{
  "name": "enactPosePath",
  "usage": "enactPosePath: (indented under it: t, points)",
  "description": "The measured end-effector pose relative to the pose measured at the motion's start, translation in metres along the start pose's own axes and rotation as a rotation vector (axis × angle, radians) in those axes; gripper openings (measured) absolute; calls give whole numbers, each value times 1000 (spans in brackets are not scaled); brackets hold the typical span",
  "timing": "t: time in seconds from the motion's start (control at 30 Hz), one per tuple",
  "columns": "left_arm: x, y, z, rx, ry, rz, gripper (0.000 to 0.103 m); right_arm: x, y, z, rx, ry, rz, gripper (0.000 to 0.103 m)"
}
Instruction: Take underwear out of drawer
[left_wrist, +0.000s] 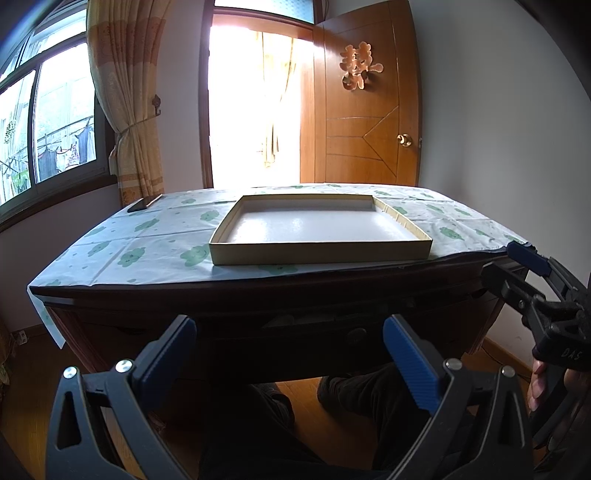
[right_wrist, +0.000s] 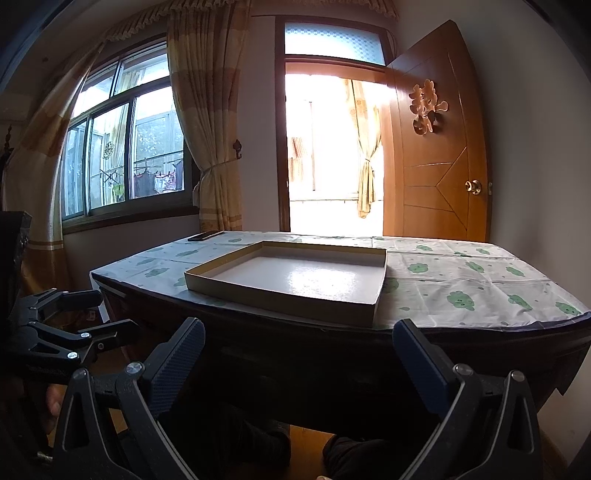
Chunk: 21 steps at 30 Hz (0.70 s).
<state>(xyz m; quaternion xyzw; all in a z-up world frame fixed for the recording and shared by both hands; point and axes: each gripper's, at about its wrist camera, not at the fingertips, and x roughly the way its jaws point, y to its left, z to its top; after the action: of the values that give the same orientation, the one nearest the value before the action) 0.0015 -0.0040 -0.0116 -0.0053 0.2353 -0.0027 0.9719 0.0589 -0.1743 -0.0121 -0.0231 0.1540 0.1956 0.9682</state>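
Note:
A dark wooden table holds a drawer (left_wrist: 314, 334) in its front, with a round knob (left_wrist: 356, 335); the drawer looks slightly ajar with something pale in the gap (left_wrist: 280, 320). No underwear is clearly visible. My left gripper (left_wrist: 291, 354) is open and empty, held in front of the drawer. My right gripper (right_wrist: 299, 362) is open and empty, facing the table's dark front (right_wrist: 314, 369). The right gripper also shows at the right edge of the left wrist view (left_wrist: 517, 266). The left gripper shows at the left of the right wrist view (right_wrist: 110, 314).
A shallow empty cardboard box lid (left_wrist: 321, 253) lies on the cloud-print tablecloth (left_wrist: 147, 236). A phone (left_wrist: 144, 203) lies at the table's far left corner. The person's legs (left_wrist: 369, 391) are under the table. An open wooden door (left_wrist: 362, 110) and window are behind.

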Motion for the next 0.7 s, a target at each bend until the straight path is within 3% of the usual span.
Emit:
enactPosePath:
  t: [0.33,0.6,0.7]
  points:
    - [11,-2,-8,-5,29,-3,103,7,-1,-9,-29,-6,-17,102]
    - [26,-4,-17,-15,68,-12,103,18,-5,-20,-81,-63,-44,102]
    - [29,-7,-21,-6,79,-17,103,25,-10,-25,-99,-107,-8,102]
